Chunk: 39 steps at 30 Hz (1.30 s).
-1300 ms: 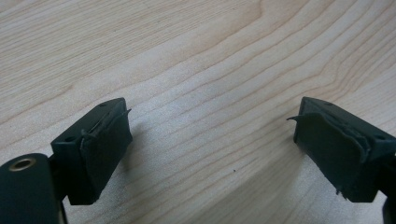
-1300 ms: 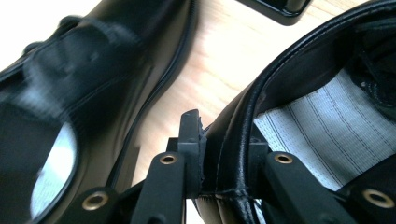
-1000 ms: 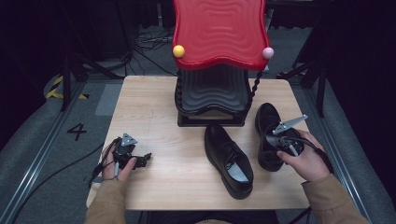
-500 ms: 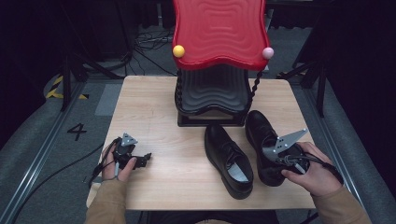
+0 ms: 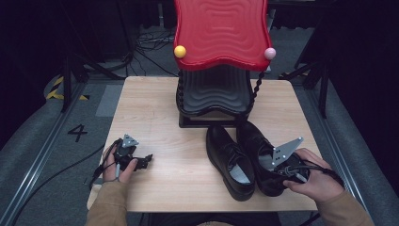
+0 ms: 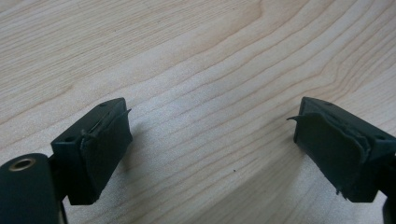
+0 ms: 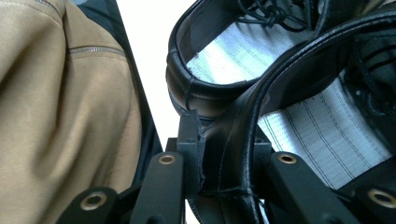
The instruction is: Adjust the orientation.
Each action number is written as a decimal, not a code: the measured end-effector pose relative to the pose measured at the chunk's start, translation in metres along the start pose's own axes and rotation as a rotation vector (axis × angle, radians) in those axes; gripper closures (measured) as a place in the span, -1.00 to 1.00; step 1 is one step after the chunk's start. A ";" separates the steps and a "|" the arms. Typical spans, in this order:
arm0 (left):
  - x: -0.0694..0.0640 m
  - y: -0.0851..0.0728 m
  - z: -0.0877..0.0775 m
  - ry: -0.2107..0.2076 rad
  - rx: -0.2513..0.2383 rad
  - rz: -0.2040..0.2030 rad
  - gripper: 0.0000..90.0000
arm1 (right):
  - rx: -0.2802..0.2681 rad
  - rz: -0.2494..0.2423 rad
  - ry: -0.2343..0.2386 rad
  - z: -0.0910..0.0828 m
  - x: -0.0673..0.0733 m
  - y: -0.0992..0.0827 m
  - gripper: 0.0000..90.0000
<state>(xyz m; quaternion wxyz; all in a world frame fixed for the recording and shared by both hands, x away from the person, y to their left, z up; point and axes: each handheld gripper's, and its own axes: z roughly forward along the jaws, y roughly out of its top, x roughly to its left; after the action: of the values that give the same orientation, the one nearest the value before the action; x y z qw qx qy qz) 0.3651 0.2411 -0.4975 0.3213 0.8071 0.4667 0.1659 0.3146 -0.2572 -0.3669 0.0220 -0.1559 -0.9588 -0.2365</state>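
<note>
Two black lace-up shoes lie side by side on the wooden table [image 5: 155, 117], in front of the rack. My right gripper [image 5: 283, 170] is shut on the heel wall of the right-hand shoe [image 5: 256, 140]. In the right gripper view the jaws [image 7: 229, 156] pinch that shoe's collar [image 7: 322, 126], and the other shoe [image 7: 219, 60] touches it just beyond. That other shoe [image 5: 230, 161] sits toward the table's middle. Near the left front edge my left gripper [image 5: 147, 160] rests low over the table. In the left gripper view it [image 6: 210, 140] is open over bare wood.
A rack with a wavy red top shelf [image 5: 221, 33] and a black lower shelf [image 5: 214, 92] stands at the back middle of the table. A tan sleeve [image 7: 60, 116] is close beside the right gripper. Dark floor, cables and stands surround the table.
My right gripper has dragged its shoe leftward and toward the near edge, up against the other shoe. The left gripper has stayed where it was.
</note>
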 end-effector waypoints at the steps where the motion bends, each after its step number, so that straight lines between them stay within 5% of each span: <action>1: 0.000 0.000 0.000 0.000 0.000 0.000 -0.75 | 0.001 -0.014 -0.002 0.002 -0.002 0.001 0.65; 9: 0.000 0.000 0.000 0.000 0.000 0.000 -0.75 | -0.016 -0.114 -0.019 0.018 -0.018 0.003 0.61; 14: 0.000 0.000 0.000 0.000 0.000 0.000 -0.75 | -0.027 -0.109 -0.006 0.021 -0.021 -0.003 0.62; 23: 0.000 0.000 0.000 0.000 0.000 0.000 -0.75 | 0.076 -0.035 -0.008 0.035 -0.027 -0.014 0.68; 31: 0.000 0.001 0.001 0.003 0.000 -0.001 -0.76 | 0.085 -0.090 -0.005 0.041 -0.022 -0.010 0.68; 39: 0.000 0.002 0.002 -0.002 0.006 -0.003 -0.81 | 0.097 -0.067 -0.025 0.041 -0.017 -0.007 0.67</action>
<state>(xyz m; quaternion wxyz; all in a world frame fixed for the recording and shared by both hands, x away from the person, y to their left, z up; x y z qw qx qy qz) 0.3677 0.2398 -0.4980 0.3197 0.8074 0.4682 0.1632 0.3298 -0.2489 -0.4085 0.0098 -0.1255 -0.9740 -0.1885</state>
